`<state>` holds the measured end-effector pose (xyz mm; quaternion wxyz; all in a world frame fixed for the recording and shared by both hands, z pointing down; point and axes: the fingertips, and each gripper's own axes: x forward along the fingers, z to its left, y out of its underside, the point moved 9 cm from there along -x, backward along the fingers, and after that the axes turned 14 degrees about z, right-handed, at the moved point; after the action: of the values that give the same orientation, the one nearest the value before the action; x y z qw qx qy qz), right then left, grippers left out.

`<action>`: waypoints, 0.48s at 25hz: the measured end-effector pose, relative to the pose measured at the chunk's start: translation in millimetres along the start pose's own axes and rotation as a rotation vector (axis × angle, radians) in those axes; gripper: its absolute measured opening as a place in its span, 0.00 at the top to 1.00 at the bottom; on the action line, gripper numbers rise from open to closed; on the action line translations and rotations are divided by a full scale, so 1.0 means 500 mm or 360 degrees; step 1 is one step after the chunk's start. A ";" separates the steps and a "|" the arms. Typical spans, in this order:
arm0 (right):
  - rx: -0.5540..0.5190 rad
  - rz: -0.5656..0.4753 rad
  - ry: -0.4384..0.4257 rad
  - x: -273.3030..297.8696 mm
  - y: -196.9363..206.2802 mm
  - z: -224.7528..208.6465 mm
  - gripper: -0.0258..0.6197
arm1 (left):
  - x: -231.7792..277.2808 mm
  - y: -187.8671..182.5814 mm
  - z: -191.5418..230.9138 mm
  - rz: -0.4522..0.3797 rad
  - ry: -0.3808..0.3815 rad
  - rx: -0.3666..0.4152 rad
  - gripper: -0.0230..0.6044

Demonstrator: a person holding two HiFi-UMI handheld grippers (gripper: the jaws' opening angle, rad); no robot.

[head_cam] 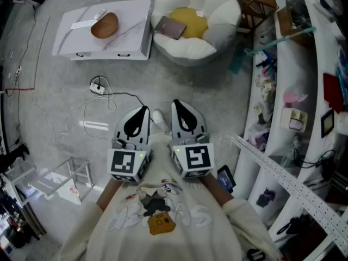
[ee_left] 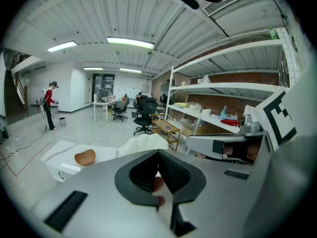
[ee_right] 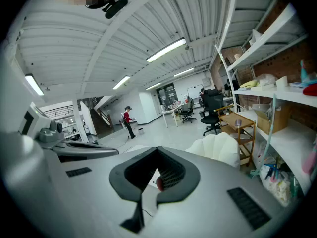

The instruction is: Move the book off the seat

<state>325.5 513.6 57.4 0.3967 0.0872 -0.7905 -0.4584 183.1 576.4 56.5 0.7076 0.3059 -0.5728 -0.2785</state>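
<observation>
Both tongs are pressed together and empty: the left gripper (head_cam: 142,111) and right gripper (head_cam: 176,104) are held side by side at the person's chest, well apart from the work. The book (head_cam: 171,28) lies flat at the left edge of the yellow cushion (head_cam: 191,20) in the white seat (head_cam: 223,11). A loose cable (head_cam: 109,95) crosses the floor in between and could catch a foot. I'd also worry that a shallow pinch on one cover lets the book flop open or slide into the soft padding.
</observation>
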 end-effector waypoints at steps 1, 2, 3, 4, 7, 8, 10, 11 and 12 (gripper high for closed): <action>-0.0009 0.0004 -0.0011 0.001 0.003 0.003 0.95 | -0.003 0.002 -0.001 0.0009 -0.0020 -0.0010 0.95; -0.0020 0.0005 -0.0020 0.002 0.005 0.004 0.95 | -0.004 0.002 -0.002 0.0017 -0.0037 -0.0020 0.95; -0.0035 -0.0003 -0.0023 0.005 0.007 0.005 0.95 | -0.003 0.001 -0.001 0.0020 -0.0048 -0.0028 0.95; -0.0052 -0.0021 -0.0022 0.008 0.009 0.005 0.95 | 0.000 -0.001 0.001 0.0018 -0.0052 -0.0030 0.95; -0.0106 -0.0047 -0.0030 0.014 0.019 0.013 0.95 | 0.003 0.010 0.000 0.0024 -0.0055 -0.0005 0.95; -0.0108 -0.0025 -0.0034 0.016 0.028 0.017 0.95 | 0.001 0.018 -0.001 0.0032 -0.0057 -0.0011 0.95; -0.0084 0.0032 -0.0049 0.019 0.048 0.024 0.95 | -0.002 0.033 0.000 0.0056 -0.0055 -0.0056 0.95; -0.0074 0.0051 -0.0067 0.022 0.054 0.027 0.95 | -0.002 0.041 0.002 0.0075 -0.0051 -0.0075 0.95; -0.0075 0.0056 -0.0090 0.026 0.057 0.031 0.95 | 0.001 0.047 0.006 0.0093 -0.0047 -0.0091 0.95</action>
<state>312.3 533.6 82.9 0.3840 0.0508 -0.7919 -0.4721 181.0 591.2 75.1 0.7155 0.2646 -0.5836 -0.2785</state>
